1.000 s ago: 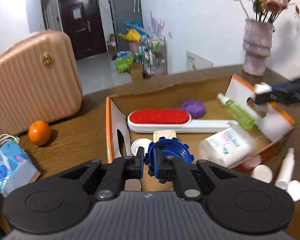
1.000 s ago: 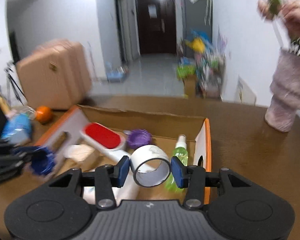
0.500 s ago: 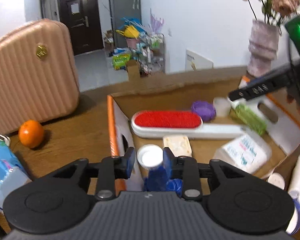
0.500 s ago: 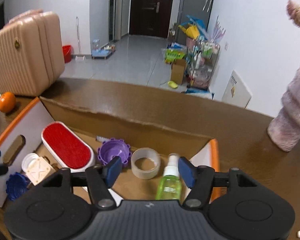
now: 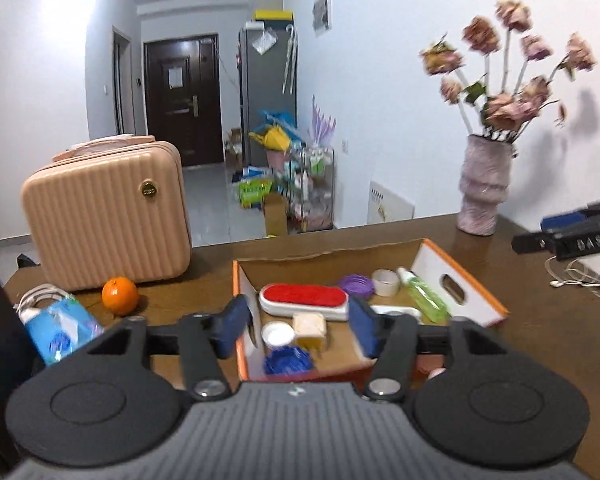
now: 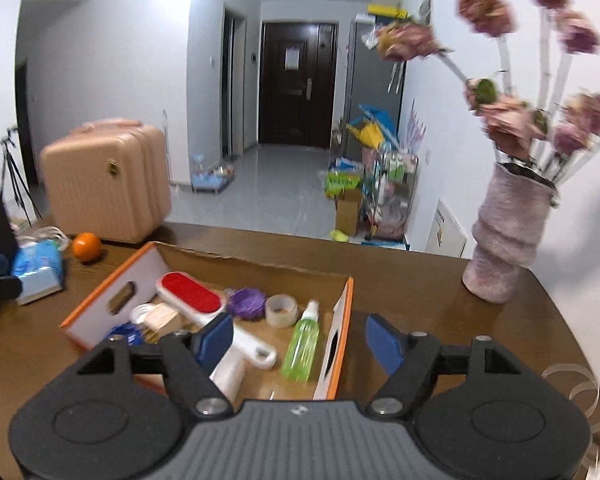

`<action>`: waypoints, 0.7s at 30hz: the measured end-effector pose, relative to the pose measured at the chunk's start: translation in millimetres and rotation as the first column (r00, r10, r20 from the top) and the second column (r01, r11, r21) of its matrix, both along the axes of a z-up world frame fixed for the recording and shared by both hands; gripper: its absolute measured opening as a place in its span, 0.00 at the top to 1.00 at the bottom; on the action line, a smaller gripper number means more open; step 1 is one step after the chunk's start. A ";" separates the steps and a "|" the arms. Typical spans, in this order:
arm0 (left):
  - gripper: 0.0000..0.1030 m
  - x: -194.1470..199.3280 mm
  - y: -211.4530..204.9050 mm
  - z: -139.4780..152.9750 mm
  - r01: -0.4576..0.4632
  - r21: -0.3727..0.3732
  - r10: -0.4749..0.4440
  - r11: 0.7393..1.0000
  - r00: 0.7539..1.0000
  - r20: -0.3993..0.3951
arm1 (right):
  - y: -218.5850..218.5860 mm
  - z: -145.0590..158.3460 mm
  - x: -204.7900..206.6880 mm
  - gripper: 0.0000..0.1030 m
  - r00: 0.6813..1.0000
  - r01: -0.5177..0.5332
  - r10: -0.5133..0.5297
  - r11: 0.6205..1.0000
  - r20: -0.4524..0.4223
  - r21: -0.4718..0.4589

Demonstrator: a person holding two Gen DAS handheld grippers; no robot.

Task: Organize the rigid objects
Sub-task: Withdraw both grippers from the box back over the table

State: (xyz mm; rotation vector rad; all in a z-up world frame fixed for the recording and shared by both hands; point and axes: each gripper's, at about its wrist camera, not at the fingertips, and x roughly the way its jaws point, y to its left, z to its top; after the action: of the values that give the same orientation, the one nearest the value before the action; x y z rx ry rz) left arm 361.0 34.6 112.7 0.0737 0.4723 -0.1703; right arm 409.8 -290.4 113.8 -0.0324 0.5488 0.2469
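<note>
The orange-rimmed cardboard box (image 5: 466, 276) held a red brush (image 5: 303, 299) beside a tape roll (image 6: 281, 310). Both hand-held grippers, left (image 5: 298, 330) and right (image 6: 300, 340), gaped empty, having just been opening. Only the left view showed earphones (image 5: 580, 280) right of the box.

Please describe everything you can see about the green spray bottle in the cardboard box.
The green spray bottle is small, of clear green plastic, with a white nozzle top. It lies on its side on the floor of the cardboard box, close along the box's right wall, its nozzle pointing toward the far wall. The tape roll lies just beside its top. Neither gripper touches it. No label can be made out.
</note>
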 end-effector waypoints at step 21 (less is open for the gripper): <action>0.00 -242.2 -73.9 -125.5 -0.003 0.058 0.002 0.998 1.000 0.021 | -1.0 -125.9 -280.6 0.15 0.990 -0.043 0.043 0.999 0.138 -0.003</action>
State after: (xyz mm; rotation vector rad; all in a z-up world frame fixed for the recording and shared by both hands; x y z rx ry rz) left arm 118.7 -39.3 -12.7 0.1315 0.4562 -0.1534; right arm 129.3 -291.4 -12.1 -0.0614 0.4110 0.2843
